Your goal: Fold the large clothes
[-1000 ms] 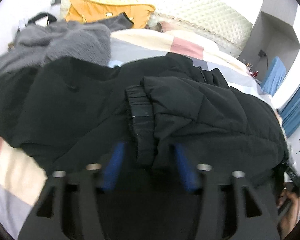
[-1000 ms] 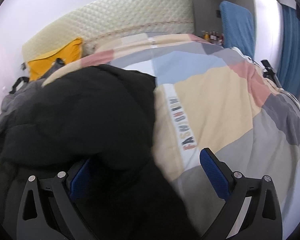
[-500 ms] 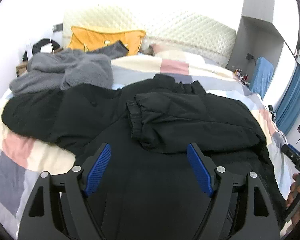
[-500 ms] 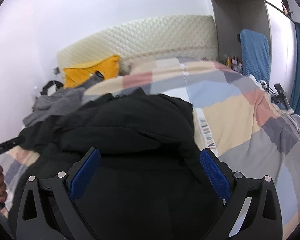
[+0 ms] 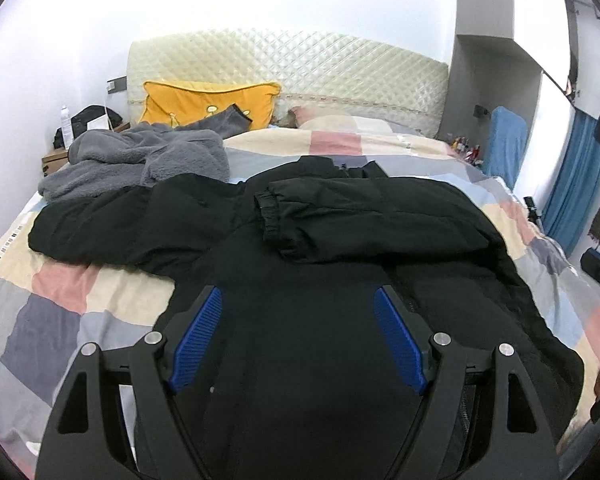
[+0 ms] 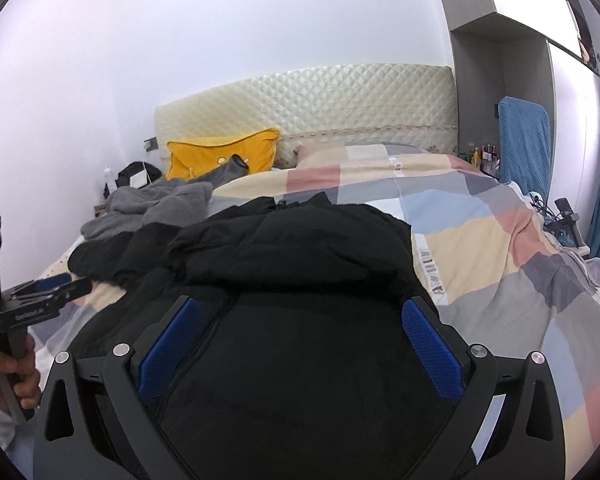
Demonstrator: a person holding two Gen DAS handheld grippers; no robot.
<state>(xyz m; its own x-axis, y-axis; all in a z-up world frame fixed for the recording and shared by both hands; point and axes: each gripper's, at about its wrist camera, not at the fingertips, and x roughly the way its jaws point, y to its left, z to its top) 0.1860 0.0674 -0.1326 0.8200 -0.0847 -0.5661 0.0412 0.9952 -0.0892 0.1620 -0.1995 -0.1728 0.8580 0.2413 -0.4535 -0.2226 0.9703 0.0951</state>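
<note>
A large black padded jacket (image 5: 320, 280) lies spread on the bed, also seen in the right wrist view (image 6: 300, 248). One sleeve is folded across its body, with the cuff (image 5: 270, 216) near the middle. The other sleeve (image 5: 88, 232) stretches out to the left. My left gripper (image 5: 298, 296) hovers open above the jacket's lower body with nothing between its blue pads. My right gripper (image 6: 300, 304) is open too, above the jacket's near part and holding nothing. In the right wrist view the left gripper (image 6: 40, 292) shows at the left edge, held by a hand (image 6: 16, 368).
A patchwork duvet (image 6: 500, 248) covers the bed. A grey fleece garment (image 5: 140, 160) lies at the back left, behind it a yellow pillow (image 5: 208, 100) and a quilted headboard (image 5: 320, 64). A blue-covered chair (image 6: 524, 144) stands at the right, a nightstand (image 5: 56, 158) at the left.
Both grippers have drawn back and up from the jacket. The left jaws, earlier narrower and close around the cuff, now stand wider. The sleeve stays folded across the jacket.
</note>
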